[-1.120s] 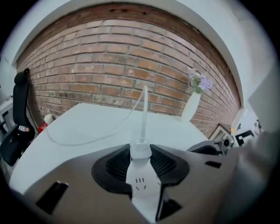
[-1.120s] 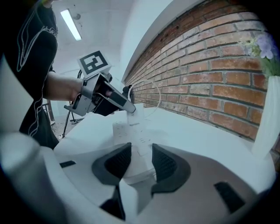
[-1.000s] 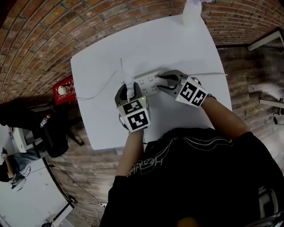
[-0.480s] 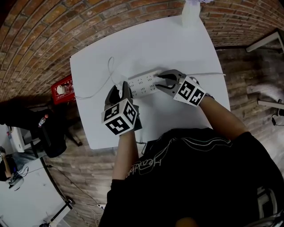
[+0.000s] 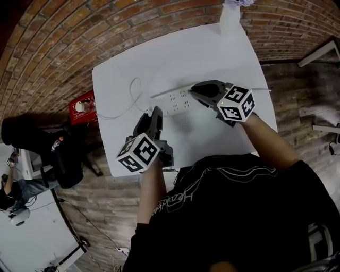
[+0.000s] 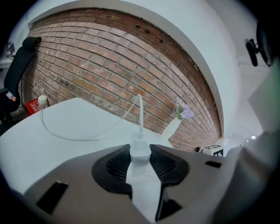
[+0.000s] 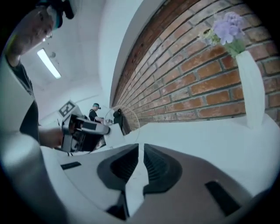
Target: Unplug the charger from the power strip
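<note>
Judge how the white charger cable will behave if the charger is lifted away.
Probably floppy: the cable bows up from the charger clamped in the left tongs, then sags in a loose loop across the table. Likely light, so it should trail along easily, though the loop may drag.

One table [image 5: 212,53], one power strip [image 5: 178,101] and one charger [image 6: 139,151] are in view. There is also one vase [image 5: 229,16] of flowers and one red box [image 5: 84,106].
</note>
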